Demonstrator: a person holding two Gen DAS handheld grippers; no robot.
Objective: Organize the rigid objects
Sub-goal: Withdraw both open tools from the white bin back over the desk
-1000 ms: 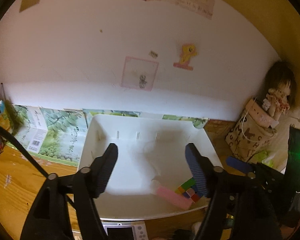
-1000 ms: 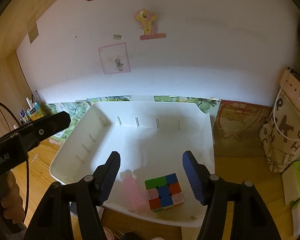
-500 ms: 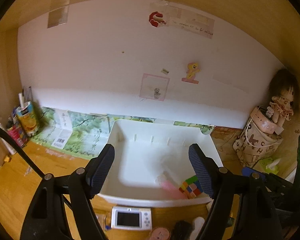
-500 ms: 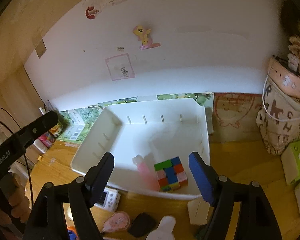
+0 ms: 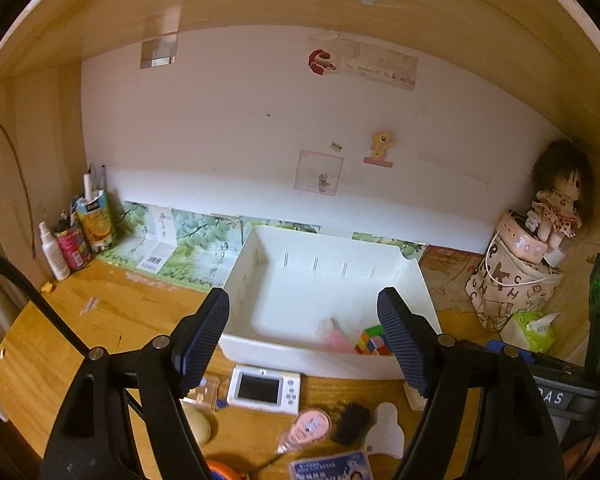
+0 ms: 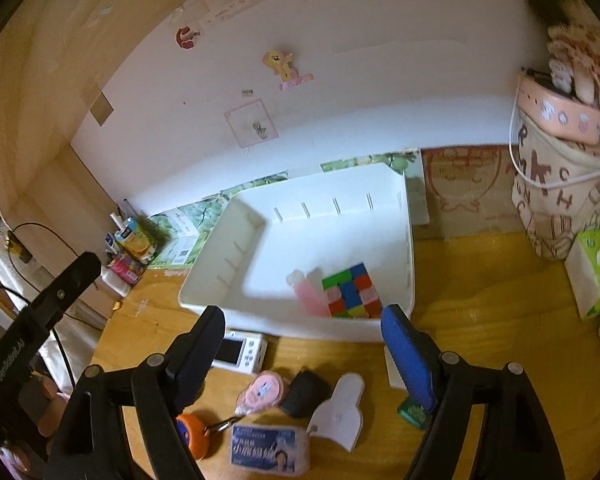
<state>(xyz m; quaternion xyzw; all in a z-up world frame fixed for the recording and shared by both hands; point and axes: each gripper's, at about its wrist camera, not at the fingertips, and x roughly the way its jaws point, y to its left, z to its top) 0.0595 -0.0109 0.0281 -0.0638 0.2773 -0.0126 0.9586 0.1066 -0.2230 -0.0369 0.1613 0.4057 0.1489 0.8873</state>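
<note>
One glossy white rectangular bin (image 6: 408, 248), multicoloured cube (image 6: 352, 290)

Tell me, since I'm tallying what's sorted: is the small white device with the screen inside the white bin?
No, the white device lies on the wooden desk outside the white bin, just in front of its near wall.
</note>
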